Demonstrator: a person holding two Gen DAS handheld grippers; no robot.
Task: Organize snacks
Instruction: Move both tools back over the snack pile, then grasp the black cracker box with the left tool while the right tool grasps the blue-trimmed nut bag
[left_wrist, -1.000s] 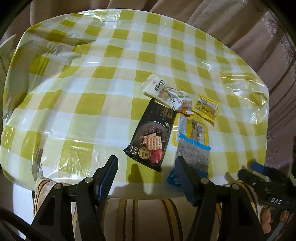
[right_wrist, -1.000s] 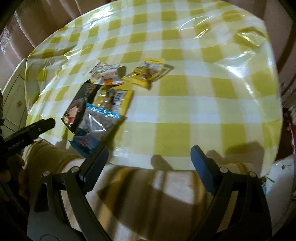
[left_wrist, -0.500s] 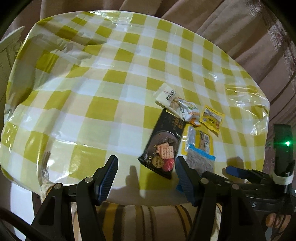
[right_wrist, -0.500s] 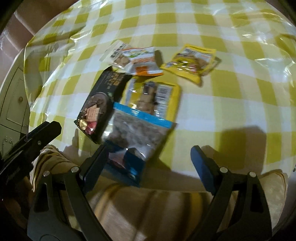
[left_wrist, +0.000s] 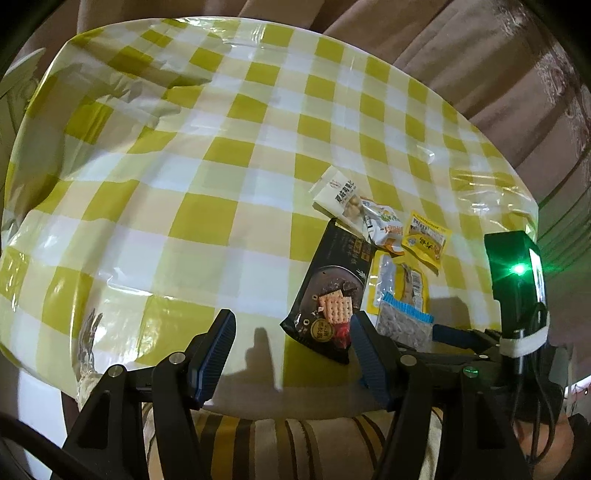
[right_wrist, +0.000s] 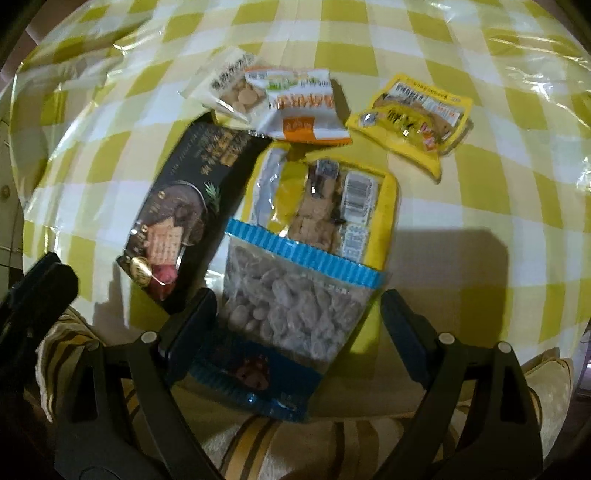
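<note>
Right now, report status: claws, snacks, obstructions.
Left claw open, empty. Right claw open, straddling the clear blue-banded nut bag, not gripping. Bag overlaps the yellow packet; black cracker pack alongside.

Each black tool (left_wrist: 291, 354) has blue ribbed pads (left_wrist: 216, 354), silver screws, and black arms.

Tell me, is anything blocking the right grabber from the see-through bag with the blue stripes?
Nothing visible is. The right gripper hangs open directly over the clear blue-striped snack bag, which lies on top of the pile at the checked table's near edge.
</note>
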